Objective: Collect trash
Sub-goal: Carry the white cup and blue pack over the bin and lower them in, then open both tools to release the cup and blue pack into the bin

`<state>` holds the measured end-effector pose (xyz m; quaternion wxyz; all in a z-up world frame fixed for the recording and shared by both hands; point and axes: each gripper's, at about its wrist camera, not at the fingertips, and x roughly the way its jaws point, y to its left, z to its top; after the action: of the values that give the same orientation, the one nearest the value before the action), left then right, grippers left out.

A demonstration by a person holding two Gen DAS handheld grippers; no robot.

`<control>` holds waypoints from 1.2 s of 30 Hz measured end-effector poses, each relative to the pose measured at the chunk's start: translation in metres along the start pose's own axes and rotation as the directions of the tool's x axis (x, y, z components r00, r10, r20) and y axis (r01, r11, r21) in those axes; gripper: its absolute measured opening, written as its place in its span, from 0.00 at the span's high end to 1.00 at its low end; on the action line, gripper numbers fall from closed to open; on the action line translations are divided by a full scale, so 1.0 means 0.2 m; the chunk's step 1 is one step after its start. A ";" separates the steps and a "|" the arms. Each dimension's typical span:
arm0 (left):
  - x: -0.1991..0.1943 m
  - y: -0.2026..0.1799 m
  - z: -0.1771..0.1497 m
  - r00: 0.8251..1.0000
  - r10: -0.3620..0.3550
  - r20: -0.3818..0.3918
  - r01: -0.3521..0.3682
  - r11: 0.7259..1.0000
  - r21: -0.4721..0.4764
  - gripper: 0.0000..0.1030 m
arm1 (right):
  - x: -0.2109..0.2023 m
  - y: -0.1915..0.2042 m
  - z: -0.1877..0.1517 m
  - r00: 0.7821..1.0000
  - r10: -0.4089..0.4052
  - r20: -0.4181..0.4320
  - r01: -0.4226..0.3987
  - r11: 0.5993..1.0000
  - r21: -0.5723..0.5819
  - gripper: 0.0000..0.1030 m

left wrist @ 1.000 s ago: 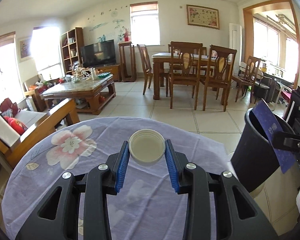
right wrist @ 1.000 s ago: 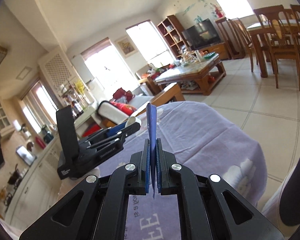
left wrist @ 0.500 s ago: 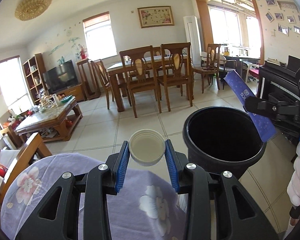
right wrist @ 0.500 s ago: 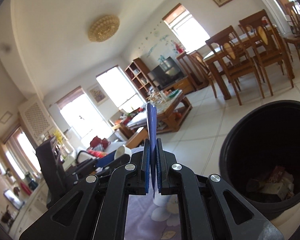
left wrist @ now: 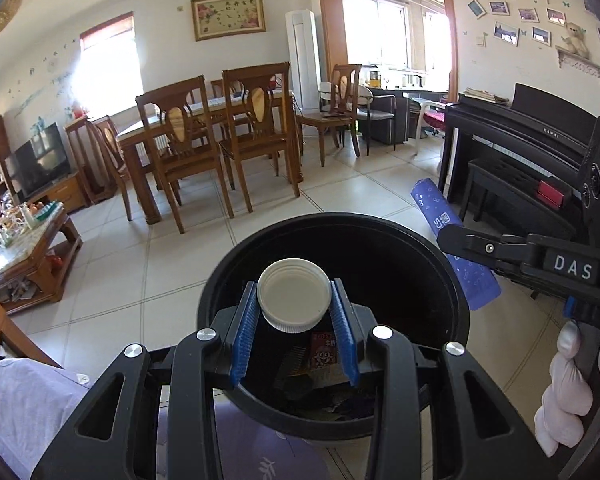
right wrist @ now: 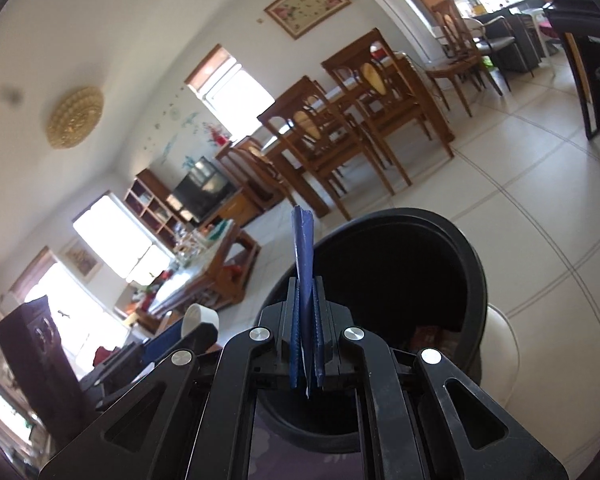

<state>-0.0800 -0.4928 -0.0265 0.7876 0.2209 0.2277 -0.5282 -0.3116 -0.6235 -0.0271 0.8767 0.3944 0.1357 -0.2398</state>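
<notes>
My left gripper [left wrist: 294, 312] is clamped on a white bottle cap [left wrist: 293, 301], held right above the open mouth of the black trash bin [left wrist: 452, 292]. My right gripper [right wrist: 306, 320] is pinched tight on a blue wrapper [right wrist: 303, 248], just above the bin's rim on its left side, where wrappers [left wrist: 323, 354] already lie inside

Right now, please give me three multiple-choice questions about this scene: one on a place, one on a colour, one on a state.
1. Where is the white lid?
A. above the black bin's opening
B. on the dining table
C. on the floor

2. What colour is the wrapper?
A. red
B. blue
C. green

3. How is the right gripper?
A. wide open, empty
B. out of sight
C. shut on the wrapper

Answers:
1 A: the left gripper holds it over the bin.
2 B: it is dark blue.
3 C: the pads pinch the sheet.
</notes>
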 end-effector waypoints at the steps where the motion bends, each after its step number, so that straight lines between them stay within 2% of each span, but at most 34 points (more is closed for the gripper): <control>1: 0.05 -0.01 0.00 1.000 -0.008 -0.019 0.008 1.000 -0.002 0.65 | 0.04 0.01 -0.02 1.000 -0.017 -0.007 0.017 1.000 0.008 0.93; 6: 0.21 -0.05 -0.04 0.997 -0.029 -0.078 0.029 1.000 -0.008 0.65 | 0.19 -0.05 -0.06 0.997 -0.070 -0.043 0.071 0.997 0.043 0.93; 16: 0.34 -0.10 -0.09 0.985 -0.055 -0.166 0.057 0.998 0.004 0.65 | 0.37 -0.09 -0.08 0.989 -0.117 -0.086 0.123 0.990 0.069 0.93; 25: 0.41 -0.14 -0.13 0.975 -0.069 -0.210 0.073 0.997 0.014 0.65 | 0.41 -0.12 -0.11 0.984 -0.148 -0.098 0.157 0.983 0.098 0.93; 28: 0.42 -0.13 -0.13 0.974 -0.060 -0.217 0.065 0.998 0.012 0.64 | 0.42 -0.12 -0.12 0.983 -0.152 -0.103 0.163 0.981 0.109 0.88; 32: 0.42 -0.13 -0.13 0.975 -0.049 -0.219 0.052 0.999 0.008 0.63 | 0.40 -0.10 -0.14 0.983 -0.154 -0.097 0.165 0.979 0.116 0.68; 35: 0.42 -0.13 -0.13 0.975 -0.045 -0.216 0.048 0.999 0.006 0.61 | 0.39 -0.09 -0.15 0.983 -0.163 -0.088 0.172 0.979 0.110 0.66; 36: 0.41 -0.13 -0.13 0.976 -0.042 -0.214 0.045 0.999 0.009 0.56 | 0.39 -0.09 -0.15 0.983 -0.162 -0.086 0.171 0.979 0.111 0.66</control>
<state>-0.0804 -0.5471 -0.0993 0.7453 0.2767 0.3123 -0.5200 -0.2573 -0.6362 -0.0908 0.8227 0.4417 0.1874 -0.3049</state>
